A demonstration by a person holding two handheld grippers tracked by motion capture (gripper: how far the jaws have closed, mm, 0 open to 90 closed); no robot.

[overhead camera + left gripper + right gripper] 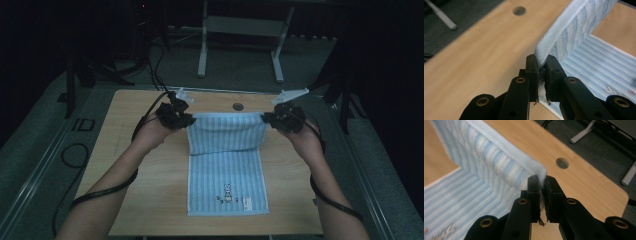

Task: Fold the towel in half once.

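A light blue striped towel with a small rabbit picture near its front edge lies on the wooden table. Its far end is lifted off the table and hangs between both hands. My left gripper is shut on the far left corner of the towel; the hem sits pinched between the black jaws. My right gripper is shut on the far right corner of the towel in the same way. The near half of the towel still rests flat.
A round cable hole sits in the table near its far edge. Beyond the table stand white desk legs on a grey floor. Black cables trail from both grippers and over the floor at the left.
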